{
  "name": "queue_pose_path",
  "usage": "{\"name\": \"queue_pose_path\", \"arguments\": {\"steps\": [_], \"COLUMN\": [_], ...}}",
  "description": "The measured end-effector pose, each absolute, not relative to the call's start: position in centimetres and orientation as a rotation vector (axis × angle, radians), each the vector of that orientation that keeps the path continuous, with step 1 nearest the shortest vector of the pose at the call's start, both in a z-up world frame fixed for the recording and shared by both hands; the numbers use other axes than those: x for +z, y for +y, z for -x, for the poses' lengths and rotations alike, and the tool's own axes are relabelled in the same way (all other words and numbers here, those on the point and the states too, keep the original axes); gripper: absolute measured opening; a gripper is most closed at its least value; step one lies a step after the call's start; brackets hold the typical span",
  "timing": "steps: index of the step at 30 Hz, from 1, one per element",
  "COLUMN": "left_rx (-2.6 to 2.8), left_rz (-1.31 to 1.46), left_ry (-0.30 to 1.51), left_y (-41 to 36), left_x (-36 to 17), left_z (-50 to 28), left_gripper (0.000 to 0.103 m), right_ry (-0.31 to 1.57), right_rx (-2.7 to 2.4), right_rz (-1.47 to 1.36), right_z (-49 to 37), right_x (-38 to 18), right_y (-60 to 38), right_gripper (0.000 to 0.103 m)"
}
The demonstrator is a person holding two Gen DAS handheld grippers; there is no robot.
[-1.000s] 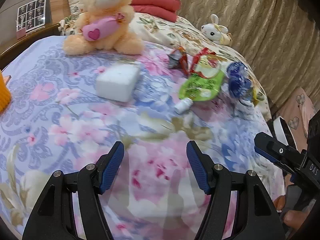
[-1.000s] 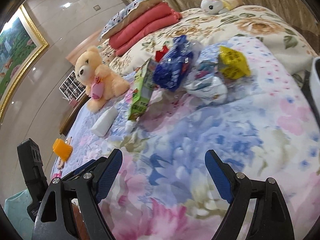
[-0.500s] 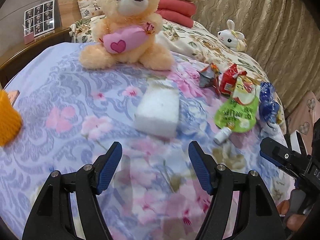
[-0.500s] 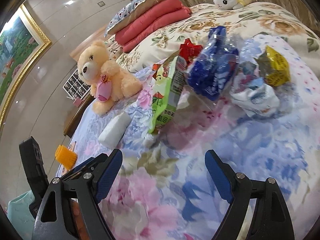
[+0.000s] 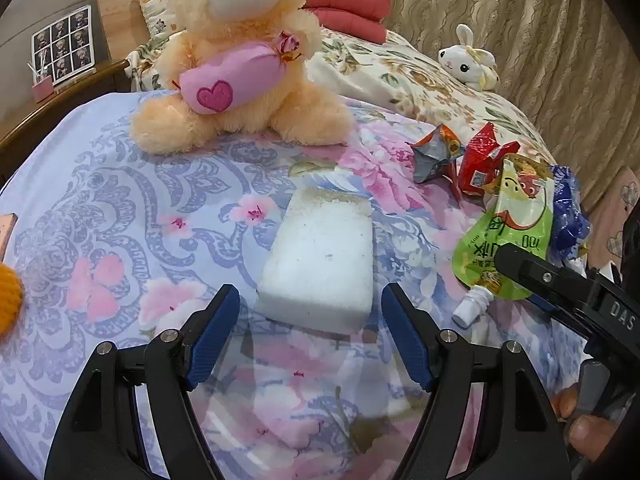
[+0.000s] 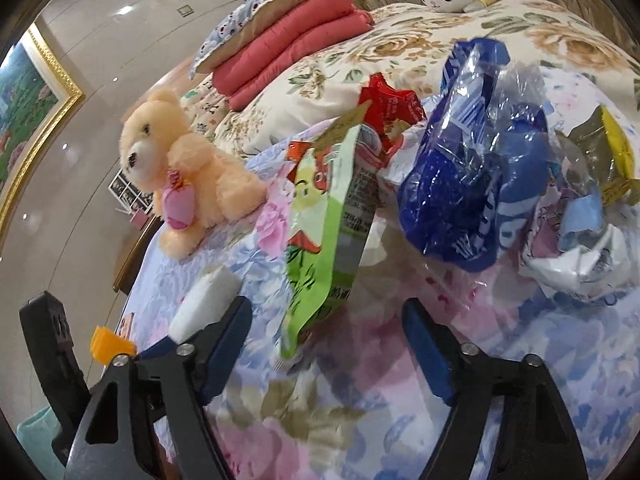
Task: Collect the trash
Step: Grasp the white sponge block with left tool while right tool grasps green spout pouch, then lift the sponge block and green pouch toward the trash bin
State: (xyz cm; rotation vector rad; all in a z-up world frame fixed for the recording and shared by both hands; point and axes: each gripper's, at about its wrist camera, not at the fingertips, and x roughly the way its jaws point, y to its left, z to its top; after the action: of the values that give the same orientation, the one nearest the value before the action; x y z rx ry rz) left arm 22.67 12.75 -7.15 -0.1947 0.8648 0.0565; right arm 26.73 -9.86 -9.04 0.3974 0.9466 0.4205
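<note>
A white foam block point(image 5: 320, 264) lies on the floral bedspread point(image 5: 120, 208). Its near end sits just between the tips of my left gripper point(image 5: 310, 296), whose jaws are opening and touch nothing. To the right lie a green spouted pouch point(image 5: 508, 240), a red wrapper point(image 5: 480, 160), a silver-orange wrapper point(image 5: 436, 152) and a blue plastic wrapper point(image 5: 568, 216). In the right wrist view the green pouch point(image 6: 328, 232) reaches down between the tips of my right gripper point(image 6: 326, 308). Those jaws are closing, and the pads stand apart from the pouch. The blue wrapper point(image 6: 472, 184) lies just beyond.
A peach teddy bear point(image 5: 240, 60) sits behind the foam block, and a white bunny plush point(image 5: 468, 60) lies far right by the curtain. Red pillows point(image 5: 348, 4) are at the headboard. Yellow point(image 6: 616, 148) and white crumpled wrappers point(image 6: 580, 260) lie right of the blue one. An orange object point(image 5: 8, 296) is at the left edge.
Both grippers have moved forward over the bed. The foam block now lies at the left fingertips and the green pouch at the right fingertips. The right jaws have narrowed.
</note>
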Motion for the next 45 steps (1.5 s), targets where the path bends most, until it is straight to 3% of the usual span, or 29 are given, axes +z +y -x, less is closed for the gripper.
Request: {"name": "queue_pose_path", "arguments": {"steps": [2, 3, 4, 5, 8, 28, 32, 34, 35, 36, 40, 43, 45], "left_rx": [0.057, 0.055, 0.048, 0.040, 0.028, -0.092, -0.088, -0.083, -0.077, -0.072, -0.064, -0.067, -0.079], "left_rz": [0.195, 0.192, 0.189, 0.183, 0.178, 0.195, 0.195, 0.197, 0.195, 0.195, 0.199, 0.197, 0.192], "left_ry": [0.861, 0.858, 0.861, 0.869, 0.851, 0.809, 0.812, 0.815, 0.815, 0.815, 0.823, 0.824, 0.820], "left_y": [12.7, 12.6, 12.5, 12.3, 12.0, 5.8, 5.4, 5.5, 5.7, 5.8, 6.2, 6.0, 5.5], "left_x": [-7.2, -7.2, -7.3, -7.4, -7.1, -5.3, -5.3, -5.3, -5.3, -5.3, -5.5, -5.6, -5.4], "left_z": [-22.8, -22.8, -22.8, -22.9, -22.2, -15.7, -15.1, -14.9, -14.7, -14.6, -14.3, -14.1, -13.9], "left_gripper": [0.070, 0.055, 0.047, 0.048, 0.047, 0.046, 0.046, 0.046, 0.046, 0.046, 0.046, 0.046, 0.046], "right_ry": [0.945, 0.944, 0.941, 0.931, 0.894, 0.881, 0.956, 0.968, 0.972, 0.978, 0.997, 0.985, 0.974], "right_rx": [0.419, 0.421, 0.427, 0.437, 0.459, 0.545, 0.565, 0.569, 0.574, 0.580, 0.573, 0.547, 0.542], "right_rz": [-0.402, -0.399, -0.402, -0.414, -0.400, -0.383, -0.392, -0.374, -0.372, -0.369, -0.305, -0.255, -0.272], "right_z": [-26.9, -26.9, -26.8, -26.7, -25.7, -17.6, -17.9, -17.9, -17.9, -17.9, -18.0, -17.9, -17.8], "right_x": [-9.1, -9.1, -9.0, -8.9, -8.0, -6.1, -7.2, -7.6, -7.8, -8.1, -8.9, -8.8, -8.7], "right_y": [-9.8, -9.8, -9.8, -9.8, -9.9, -14.7, -14.6, -14.1, -13.9, -13.6, -12.3, -12.1, -12.7], "right_gripper": [0.059, 0.050, 0.043, 0.031, 0.019, 0.009, 0.018, 0.036, 0.052, 0.055, 0.055, 0.039, 0.037]}}
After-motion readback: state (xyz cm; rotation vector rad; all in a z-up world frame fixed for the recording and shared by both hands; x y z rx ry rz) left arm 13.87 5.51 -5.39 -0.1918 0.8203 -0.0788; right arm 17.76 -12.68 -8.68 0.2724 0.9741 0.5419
